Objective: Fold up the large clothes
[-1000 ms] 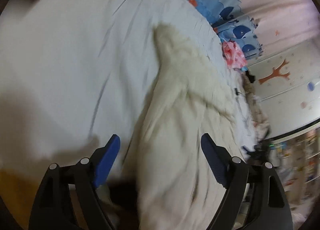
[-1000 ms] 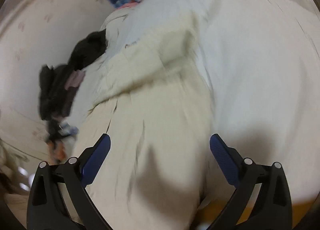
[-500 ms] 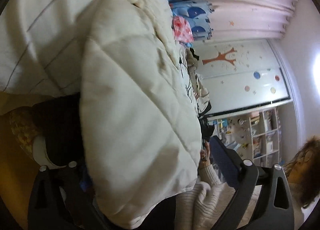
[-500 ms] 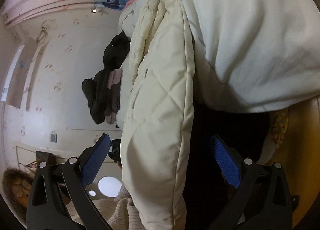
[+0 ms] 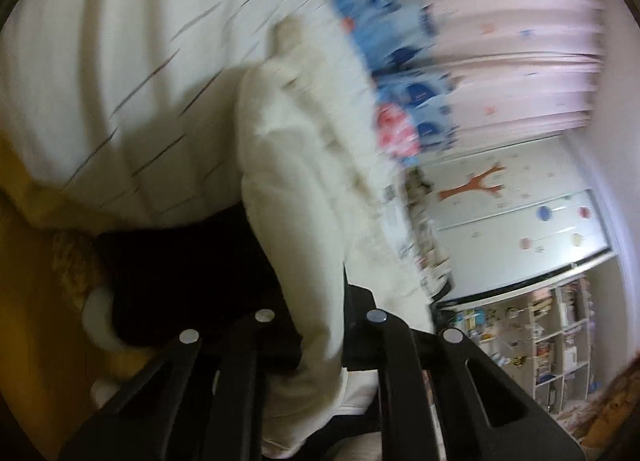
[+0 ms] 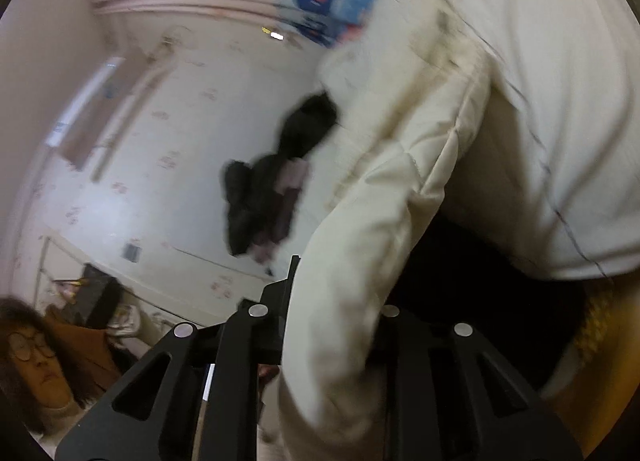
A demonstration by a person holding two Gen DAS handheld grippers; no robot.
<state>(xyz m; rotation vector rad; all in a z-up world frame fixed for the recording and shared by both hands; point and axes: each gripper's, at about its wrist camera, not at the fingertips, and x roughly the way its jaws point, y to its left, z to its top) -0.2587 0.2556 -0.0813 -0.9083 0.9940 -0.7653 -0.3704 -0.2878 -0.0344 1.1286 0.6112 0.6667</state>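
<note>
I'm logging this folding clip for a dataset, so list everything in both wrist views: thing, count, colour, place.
quilted coat: 1, cream, hanging off the bed edge into both grippers
bedsheet: 1, white with thin dark lines, under the coat
whale-print fabric: 1, blue, at the bed's far end
curtain: 1, pink, behind the bed
dark clothes pile: 1, black with some pink, on the bed beyond the coat
tree sticker: 1, orange, on the white wall panel
shelf unit: 1, white, cluttered, below that panel
bystander: 1, brown hair, glasses, lower left of right view
left gripper: black, shut on the coat
right gripper: black, shut on the coat
</note>
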